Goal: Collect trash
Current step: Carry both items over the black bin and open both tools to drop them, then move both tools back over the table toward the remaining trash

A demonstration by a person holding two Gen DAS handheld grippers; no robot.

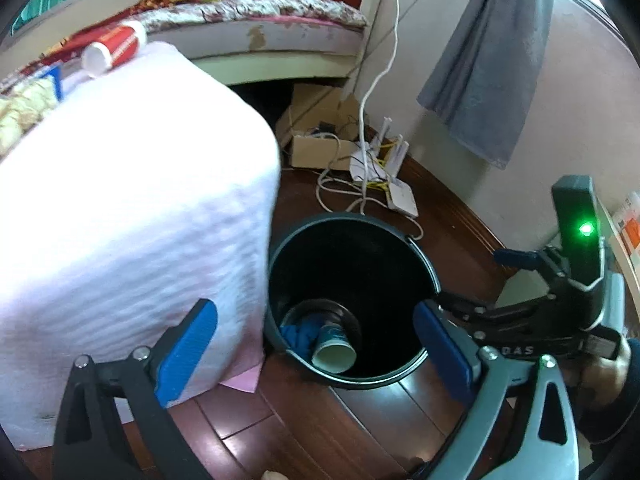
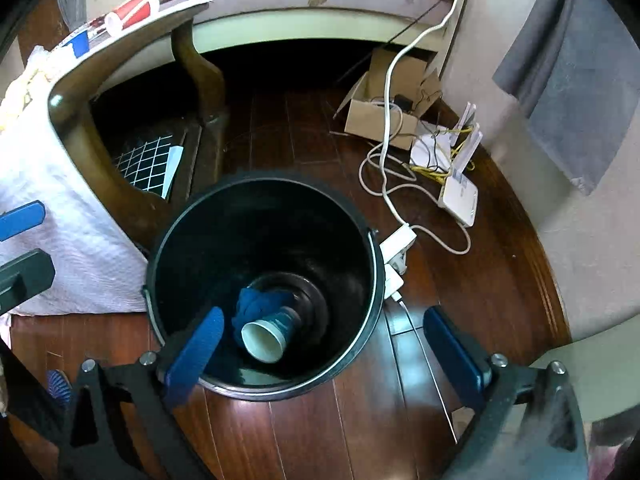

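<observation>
A black bin [image 2: 264, 288] stands on the dark wooden floor [image 2: 304, 432], just right of a cloth-draped counter [image 1: 132, 208]; both tools hang over its mouth, angled down. The left tool [image 1: 316, 344] stands wide with nothing between its blue pads [image 1: 188, 352]; the bin's opening shows in the gap. The right tool [image 2: 324, 356] is just as wide and just as empty; its left pad [image 2: 196, 360] overlaps the bin's near rim, its right one sits over bare floor. In the left wrist view the right tool [image 1: 472, 300] comes in from the right, a green light on its body.

At the bottom of the bin lies a paper cup [image 2: 266, 338] on its side, white mouth turned up toward the near rim; a crumpled blue rag [image 2: 260, 304] lies against it on the far-left side, touching.

On the counter, far left, a red and white cup [image 1: 114, 50] lies tipped over; beside it a small blue object [image 2: 80, 44] I cannot make out. Beyond the counter is a bed [image 1: 280, 12] with a floral cover; under its right end an open cardboard box [image 2: 384, 108]. Right of the bin white cables [image 2: 384, 184] loop across the floor to a white router [image 2: 460, 200] with upright antennas; a white power strip [image 2: 396, 248] touches the bin's right side. A grey cloth [image 1: 484, 60] hangs on the far-right wall.
</observation>
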